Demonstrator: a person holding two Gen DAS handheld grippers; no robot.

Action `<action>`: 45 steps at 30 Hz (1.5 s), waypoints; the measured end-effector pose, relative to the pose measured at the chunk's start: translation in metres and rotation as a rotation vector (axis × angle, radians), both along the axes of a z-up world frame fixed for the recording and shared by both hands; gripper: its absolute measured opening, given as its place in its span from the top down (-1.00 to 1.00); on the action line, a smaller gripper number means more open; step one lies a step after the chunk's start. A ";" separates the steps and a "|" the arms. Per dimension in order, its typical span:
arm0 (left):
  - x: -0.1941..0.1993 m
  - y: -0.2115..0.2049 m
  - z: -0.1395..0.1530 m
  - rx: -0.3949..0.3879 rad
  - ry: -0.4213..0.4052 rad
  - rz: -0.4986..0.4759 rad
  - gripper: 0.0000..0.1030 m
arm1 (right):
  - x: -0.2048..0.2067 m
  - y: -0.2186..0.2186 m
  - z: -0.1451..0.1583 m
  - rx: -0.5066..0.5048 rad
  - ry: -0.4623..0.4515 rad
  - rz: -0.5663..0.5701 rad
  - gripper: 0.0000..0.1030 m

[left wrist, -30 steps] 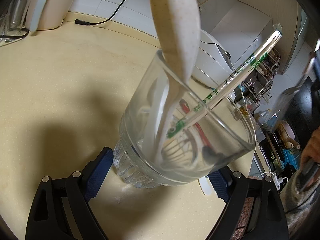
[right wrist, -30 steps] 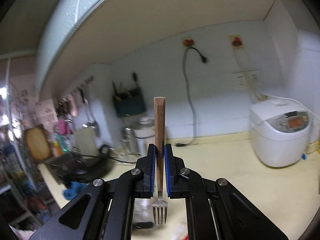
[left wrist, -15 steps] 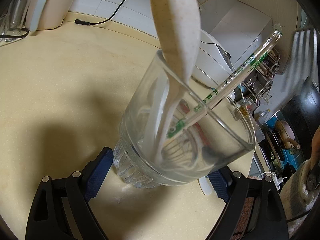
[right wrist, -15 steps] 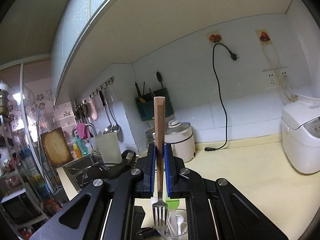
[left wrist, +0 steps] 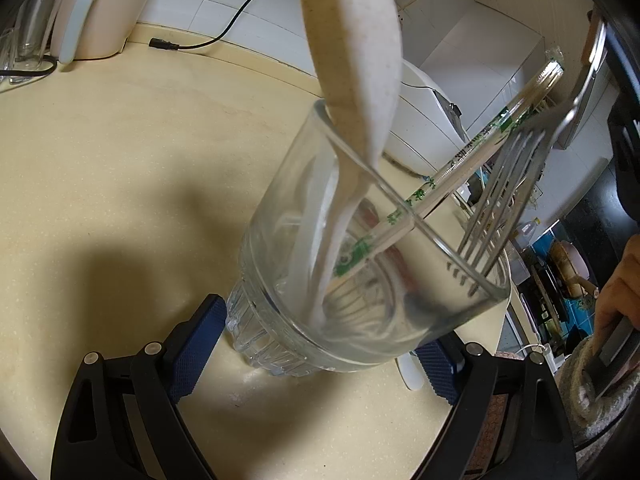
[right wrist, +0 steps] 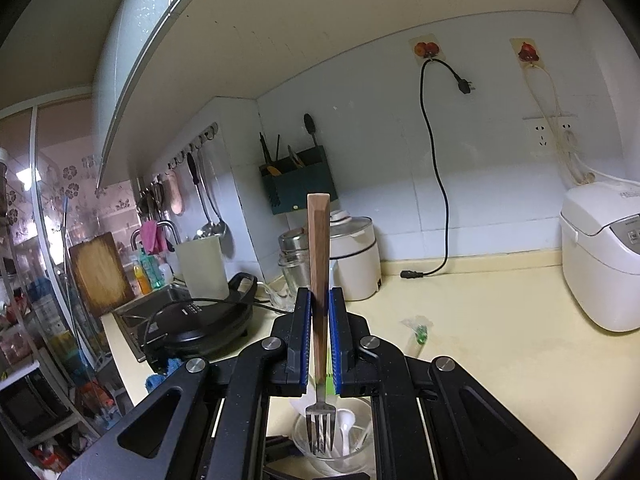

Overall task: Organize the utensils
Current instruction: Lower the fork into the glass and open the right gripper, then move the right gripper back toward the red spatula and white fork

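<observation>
A pale yellow, lightly speckled countertop (left wrist: 120, 152) runs under white wall tiles, with a white rice cooker (right wrist: 604, 256) at the wall. The left gripper (left wrist: 316, 344) has its ribbed blue pads on either side of the fluted base of a clear drinking glass (left wrist: 360, 280); whether they press the glass cannot be told. Inside the glass stand a cream, speckled plastic spoon (left wrist: 352, 60), broad and smooth, and a thin paper-wrapped stick with green print (left wrist: 472, 160) leaning on the rim. The right gripper (right wrist: 320, 340) is clamped on the squared wooden handle of a small fork (right wrist: 319, 280), handle rising above the jaws, four steel tines hanging below them — their tips dip just inside the glass's mouth. The left wrist view alone shows the glass's ridged base, the tines blurred at the far rim and a hand (left wrist: 616, 288) on the right gripper's handle; the right wrist view alone shows the wood grain, a green wall-mounted utensil holder (right wrist: 300, 186), hanging ladles and a black electric griddle (right wrist: 200, 320).
</observation>
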State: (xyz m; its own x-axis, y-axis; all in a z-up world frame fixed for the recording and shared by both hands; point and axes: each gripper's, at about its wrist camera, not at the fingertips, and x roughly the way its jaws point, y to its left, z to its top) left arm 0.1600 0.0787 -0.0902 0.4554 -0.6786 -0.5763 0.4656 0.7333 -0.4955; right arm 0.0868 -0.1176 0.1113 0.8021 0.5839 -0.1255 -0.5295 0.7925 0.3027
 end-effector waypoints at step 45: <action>-0.001 -0.005 0.000 -0.004 0.001 -0.001 -0.77 | 0.025 -0.126 -0.075 0.043 0.285 -0.237 0.58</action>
State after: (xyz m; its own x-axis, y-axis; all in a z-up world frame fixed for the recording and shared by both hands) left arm 0.1592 0.0739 -0.0904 0.4541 -0.6813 -0.5742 0.4663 0.7309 -0.4984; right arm 0.1114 -0.2441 0.0365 0.8522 0.3959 -0.3422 -0.2227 0.8662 0.4473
